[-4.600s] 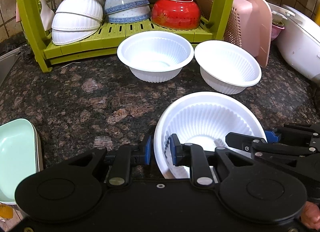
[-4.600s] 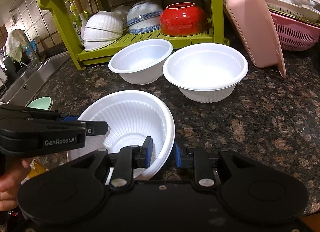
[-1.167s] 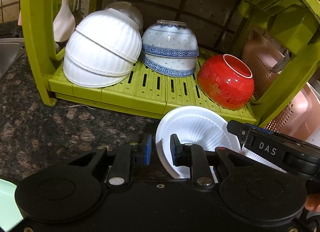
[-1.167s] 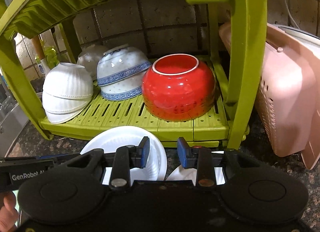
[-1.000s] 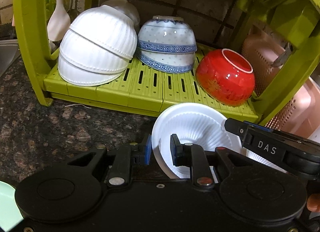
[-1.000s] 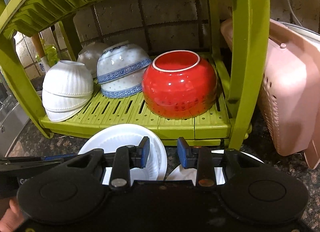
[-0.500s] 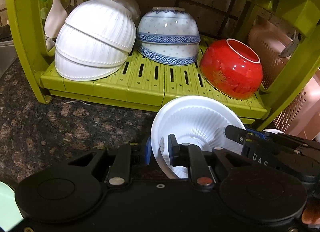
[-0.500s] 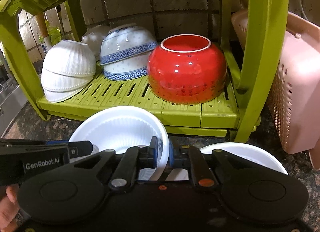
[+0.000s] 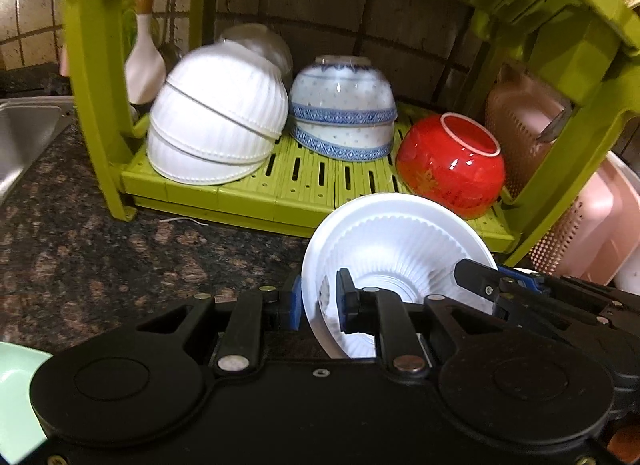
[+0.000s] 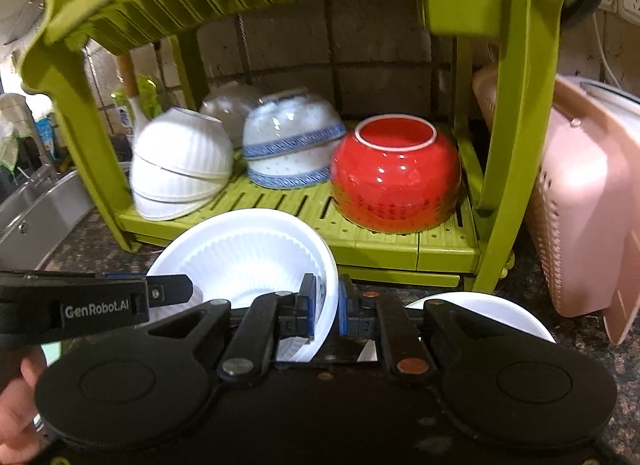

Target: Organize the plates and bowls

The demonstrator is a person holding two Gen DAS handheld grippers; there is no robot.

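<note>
Two grippers clamp same white bowl (image 9: 396, 241), one on each side of rim. Left gripper (image 9: 318, 303) pinches near-left rim; right gripper (image 10: 324, 307) pinches right rim. Bowl tilted, mouth toward cameras, held just ahead of fingers, in front of green rack (image 10: 400, 253). Beyond it on rack shelf: ribbed white bowls (image 9: 216, 121) far left, blue-banded bowls (image 9: 342, 121) ahead, red bowl (image 10: 394, 177) right. Second white bowl (image 10: 480, 313) on counter (image 9: 100, 257), right of right gripper.

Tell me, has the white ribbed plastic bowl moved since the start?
Yes. The white ribbed plastic bowl has travelled across the counter toward the green dish rack, now overlapping its shelf edge.
</note>
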